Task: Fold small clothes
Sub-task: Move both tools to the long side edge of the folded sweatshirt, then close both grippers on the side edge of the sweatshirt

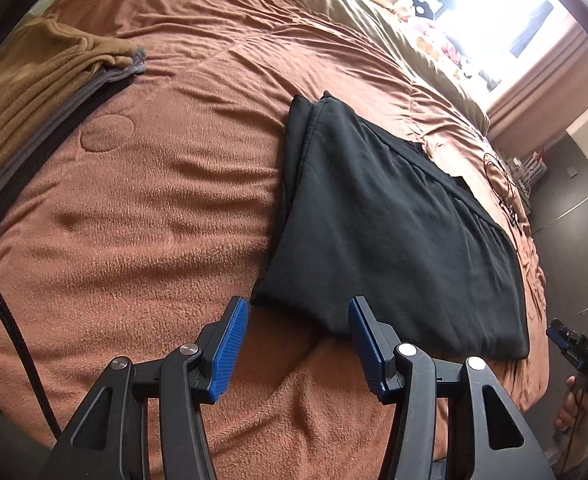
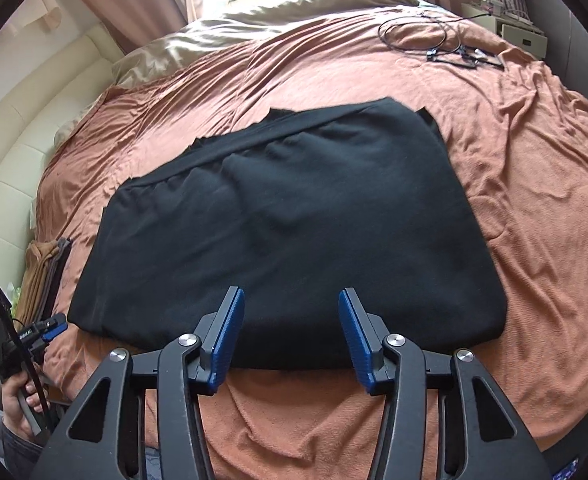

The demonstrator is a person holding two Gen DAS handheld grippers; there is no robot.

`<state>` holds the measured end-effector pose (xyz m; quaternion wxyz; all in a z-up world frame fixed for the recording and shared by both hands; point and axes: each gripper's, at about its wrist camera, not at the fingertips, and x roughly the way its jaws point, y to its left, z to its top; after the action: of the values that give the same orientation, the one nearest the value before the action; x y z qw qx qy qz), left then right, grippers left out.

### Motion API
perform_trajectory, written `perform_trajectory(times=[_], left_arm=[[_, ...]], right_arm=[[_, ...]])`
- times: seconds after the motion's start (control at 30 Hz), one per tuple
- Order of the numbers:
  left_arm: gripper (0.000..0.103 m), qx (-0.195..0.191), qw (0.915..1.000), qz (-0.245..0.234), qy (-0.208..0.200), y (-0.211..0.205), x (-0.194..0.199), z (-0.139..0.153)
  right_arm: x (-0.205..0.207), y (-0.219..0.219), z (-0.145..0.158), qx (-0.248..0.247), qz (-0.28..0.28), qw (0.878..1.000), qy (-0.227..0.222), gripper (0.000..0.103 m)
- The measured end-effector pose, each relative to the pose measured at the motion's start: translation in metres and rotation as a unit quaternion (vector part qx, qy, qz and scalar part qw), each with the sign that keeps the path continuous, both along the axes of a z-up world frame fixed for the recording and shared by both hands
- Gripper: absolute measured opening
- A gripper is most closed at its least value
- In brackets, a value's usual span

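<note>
Rust-brown bedding (image 2: 534, 208) covers the bed, with a pale headboard (image 2: 9, 168) at the left and a bright window at the far end. On it lies the black garment (image 2: 285, 232), folded flat, near edge toward both tools, with a stack of folded clothes (image 1: 25, 96) well apart on the far left. Both the left gripper (image 1: 298, 344) and right gripper (image 2: 291, 336) hang above that near edge, jaws parted and empty, though contact with the cloth is hard to judge.

I see my left gripper (image 1: 298, 344) with its blue-padded jaws apart, hovering at the near corner of the folded black fabric garment (image 1: 390, 232) lying flat on the rust-brown fleece bedspread (image 1: 153, 200).
</note>
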<state>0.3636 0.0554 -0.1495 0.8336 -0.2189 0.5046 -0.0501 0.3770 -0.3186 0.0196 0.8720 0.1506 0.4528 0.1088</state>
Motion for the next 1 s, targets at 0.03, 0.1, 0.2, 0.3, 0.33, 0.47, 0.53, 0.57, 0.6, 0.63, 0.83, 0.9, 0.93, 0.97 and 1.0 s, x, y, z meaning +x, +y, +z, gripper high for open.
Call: perform_trajectory(times=[0.03, 0.1, 0.2, 0.3, 0.33, 0.47, 0.53, 0.57, 0.6, 0.63, 0.83, 0.9, 0.93, 0.97, 1.0], left_arm=[[0.054, -0.004, 1.0, 0.005, 0.003, 0.001, 0.001, -0.004], [0.054, -0.012, 0.9998, 0.014, 0.009, 0.004, 0.005, -0.012], [0.054, -0.021, 0.9992, 0.031, 0.018, 0.006, 0.01, -0.024], [0.054, -0.034, 0.9983, 0.039, 0.027, 0.005, 0.013, -0.034], [0.054, -0.038, 0.998, 0.043, 0.028, 0.005, 0.013, -0.036], [0.054, -0.054, 0.9967, 0.058, 0.021, 0.006, 0.015, -0.037], [0.053, -0.064, 0.9957, 0.064, 0.021, 0.005, 0.016, -0.038], [0.051, -0.068, 0.9953, 0.066, 0.02, 0.005, 0.017, -0.038], [0.044, -0.072, 0.9949, 0.067, 0.019, 0.006, 0.018, -0.038], [0.037, -0.076, 0.9946, 0.068, 0.019, 0.005, 0.018, -0.039], [0.014, -0.088, 0.9924, 0.086, -0.009, 0.012, 0.009, -0.033], [0.013, -0.092, 0.9916, 0.087, -0.025, 0.015, 0.005, -0.027], [0.012, -0.094, 0.9909, 0.092, -0.031, 0.017, 0.003, -0.025], [0.012, -0.101, 0.9895, 0.097, -0.037, 0.019, 0.001, -0.022], [0.012, -0.106, 0.9886, 0.1, -0.039, 0.02, 0.001, -0.022]], right_arm=[[0.004, 0.004, -0.004, 0.002, 0.004, 1.0, 0.004, 0.043], [0.013, 0.011, -0.011, 0.004, 0.014, 1.0, 0.008, 0.041], [0.024, 0.025, -0.021, 0.008, 0.027, 1.0, 0.013, 0.038], [0.033, 0.038, -0.028, 0.014, 0.044, 0.999, 0.015, 0.034], [0.035, 0.044, -0.031, 0.016, 0.05, 0.999, 0.016, 0.033], [0.045, 0.065, -0.039, 0.012, 0.074, 0.997, 0.018, 0.026], [0.048, 0.072, -0.041, 0.009, 0.083, 0.996, 0.014, 0.023], [0.05, 0.076, -0.042, 0.009, 0.088, 0.996, 0.013, 0.021], [0.05, 0.081, -0.044, 0.012, 0.091, 0.996, 0.013, 0.02], [0.051, 0.086, -0.046, 0.013, 0.097, 0.995, 0.013, 0.02], [0.055, 0.113, -0.053, 0.012, 0.139, 0.99, 0.018, 0.019], [0.057, 0.12, -0.057, 0.008, 0.149, 0.989, 0.022, 0.017], [0.058, 0.123, -0.061, 0.007, 0.153, 0.988, 0.025, 0.017], [0.06, 0.125, -0.064, 0.006, 0.157, 0.987, 0.03, 0.016], [0.06, 0.128, -0.068, 0.002, 0.158, 0.987, 0.035, 0.015]])
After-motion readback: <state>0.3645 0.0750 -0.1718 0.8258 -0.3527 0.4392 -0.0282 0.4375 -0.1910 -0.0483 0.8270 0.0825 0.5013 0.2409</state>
